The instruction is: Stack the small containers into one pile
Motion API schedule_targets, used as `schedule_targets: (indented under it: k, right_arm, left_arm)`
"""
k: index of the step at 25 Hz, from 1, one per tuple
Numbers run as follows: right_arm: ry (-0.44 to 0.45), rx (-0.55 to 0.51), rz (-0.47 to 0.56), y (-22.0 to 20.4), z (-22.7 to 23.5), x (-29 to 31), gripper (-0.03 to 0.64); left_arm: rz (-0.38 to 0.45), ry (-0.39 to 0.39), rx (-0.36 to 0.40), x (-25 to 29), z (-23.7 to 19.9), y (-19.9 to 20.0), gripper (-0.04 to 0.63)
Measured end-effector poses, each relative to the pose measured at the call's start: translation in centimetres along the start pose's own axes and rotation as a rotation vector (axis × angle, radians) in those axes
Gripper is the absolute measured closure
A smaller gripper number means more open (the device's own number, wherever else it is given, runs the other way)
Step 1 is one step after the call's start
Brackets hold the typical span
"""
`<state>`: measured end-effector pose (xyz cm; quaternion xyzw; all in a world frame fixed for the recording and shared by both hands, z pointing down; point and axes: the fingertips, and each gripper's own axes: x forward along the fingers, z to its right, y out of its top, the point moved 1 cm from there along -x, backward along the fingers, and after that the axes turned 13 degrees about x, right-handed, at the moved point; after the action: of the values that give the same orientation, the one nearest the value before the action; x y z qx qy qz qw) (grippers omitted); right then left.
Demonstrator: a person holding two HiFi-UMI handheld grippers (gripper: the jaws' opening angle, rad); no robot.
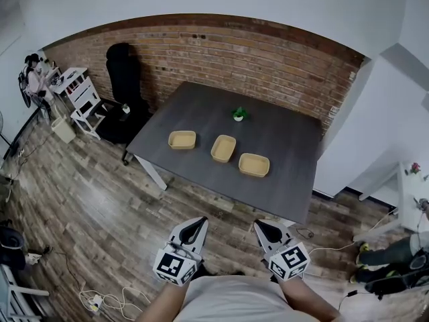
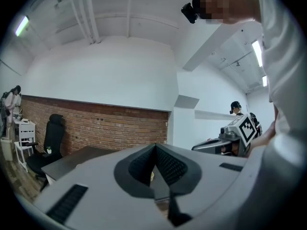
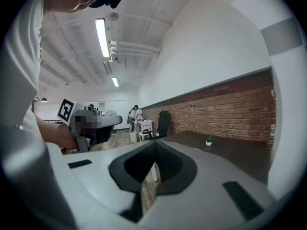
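The left container (image 1: 182, 139), middle container (image 1: 224, 148) and right container (image 1: 254, 164) are sitting apart in a row mid-desk (image 1: 288, 136), unstacked. The left gripper (image 1: 200, 221) and right gripper (image 1: 258, 224) are hovering short of its near edge, jaws together, empty.

containers (image 1: 223, 148) tan — table (image 1: 281, 139) dark grey — brick wall (image 1: 234, 52) red-brown, floor (image 1: 100, 200) wood-grained brown

The left tool (image 1: 198, 223) sits at lower centre-left of the head view and the right tool (image 1: 259, 225) at lower centre-right. They are side by side and apart, both pointing up-frame with their tips angled slightly toward each other. Each tool's jaws are pressed together with nothing between them. The left forearm (image 1: 163, 302) and right forearm (image 1: 306, 300) run down to the bottom edge.
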<state>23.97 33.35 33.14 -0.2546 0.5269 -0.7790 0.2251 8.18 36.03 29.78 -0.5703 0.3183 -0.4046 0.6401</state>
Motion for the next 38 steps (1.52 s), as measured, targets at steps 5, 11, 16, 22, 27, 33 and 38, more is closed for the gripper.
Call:
schedule_targets:
  k: [5,11,16,22,27,33,38]
  right_arm:
    - [-0.019,0.016,0.006,0.4,-1.0,4.6,0.611]
    - [-0.037,0.036,0.006,0.2,-4.0,10.0,0.611]
    - [-0.061,0.043,0.006,-0.1,-6.2,13.4,0.611]
    - [-0.086,0.055,-0.011,-1.1,-8.2,15.7,0.611]
    - [-0.092,0.061,-0.028,-1.7,-8.2,16.3,0.611]
    - [-0.088,0.079,-0.043,-2.0,-6.4,17.0,0.611]
    - [-0.073,0.089,-0.039,-1.1,-4.2,18.0,0.611]
  left_arm:
    - [0.008,-0.035,-0.013,0.0,-3.7,-0.8,0.586]
    - [0.020,-0.089,-0.003,-1.1,-8.5,-0.9,0.586]
    - [0.025,-0.118,-0.010,-2.4,-11.7,-1.8,0.586]
    - [0.010,-0.125,-0.042,-4.0,-14.5,-3.6,0.586]
    - [0.004,-0.136,-0.066,-3.9,-14.9,-4.6,0.586]
    - [-0.004,-0.146,-0.081,-2.0,-14.9,-5.1,0.586]
    - [-0.018,-0.138,-0.073,0.3,-15.1,-5.0,0.586]
